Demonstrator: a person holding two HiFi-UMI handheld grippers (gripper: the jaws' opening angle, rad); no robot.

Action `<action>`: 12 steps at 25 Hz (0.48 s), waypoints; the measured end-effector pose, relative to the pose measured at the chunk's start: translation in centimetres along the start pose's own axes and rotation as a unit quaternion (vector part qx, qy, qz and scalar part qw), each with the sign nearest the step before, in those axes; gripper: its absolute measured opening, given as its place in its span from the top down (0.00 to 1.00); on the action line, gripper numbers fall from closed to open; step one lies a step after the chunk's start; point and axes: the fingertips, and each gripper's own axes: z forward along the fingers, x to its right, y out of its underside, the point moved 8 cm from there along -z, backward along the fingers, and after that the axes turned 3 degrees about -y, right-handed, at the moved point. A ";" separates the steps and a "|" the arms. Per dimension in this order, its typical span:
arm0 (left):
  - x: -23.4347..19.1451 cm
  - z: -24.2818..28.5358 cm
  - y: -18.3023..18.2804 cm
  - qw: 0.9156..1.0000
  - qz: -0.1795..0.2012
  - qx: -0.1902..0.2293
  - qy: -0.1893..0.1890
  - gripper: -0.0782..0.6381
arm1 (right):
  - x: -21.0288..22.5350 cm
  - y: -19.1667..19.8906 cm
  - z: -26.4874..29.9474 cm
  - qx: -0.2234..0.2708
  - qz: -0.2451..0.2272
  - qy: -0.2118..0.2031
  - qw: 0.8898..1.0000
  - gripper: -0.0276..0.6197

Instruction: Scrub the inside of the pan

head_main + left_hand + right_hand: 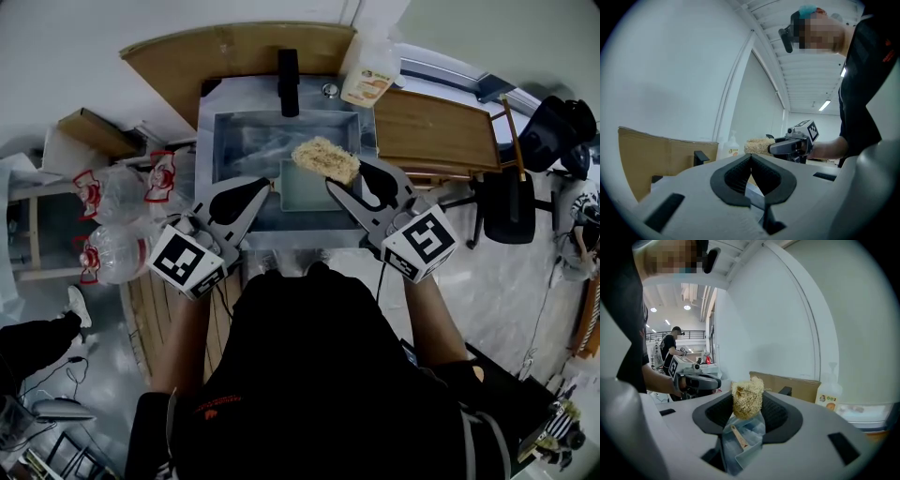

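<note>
Finding: the pan (302,194), a small pale rectangular one, sits in the steel sink (234,141) below the black faucet (288,82), its open side up and its inside unobstructed. Your right gripper (343,172) pinches a loofah scrubber (325,157) between its jaws. The right gripper view shows the scrubber (746,399) seated across both pads and standing proud of the tips, with the pan (746,440) below it. The scrubber hangs over the pan's far rim, and no view confirms that it touches the metal. Your left gripper (269,187) has its jaws pressed together on nothing, with the tips just beside the pan's left rim; whether they touch it cannot be told.

Recommendation: lower the scrubber until its free end bears flat on the pan floor. Work in short overlapping strokes into the corners and up the walls. The pan looks light and is likely to slide, so brace its left rim with the closed left gripper. Keep the jaw tips off the metal, so that only the loofah makes contact. The soap bottle (367,80) stands behind the sink, well clear.
</note>
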 end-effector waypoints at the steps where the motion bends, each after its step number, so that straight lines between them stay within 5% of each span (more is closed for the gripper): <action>1: 0.0 0.2 0.0 1.000 -0.001 -0.001 -0.002 0.87 | 0.2 0.0 0.0 0.000 0.003 -0.002 1.000 0.67; 12: 0.2 2.0 -0.1 1.000 -0.004 -0.007 -0.010 0.87 | 2.2 0.5 -0.4 -0.005 0.018 -0.012 1.000 0.68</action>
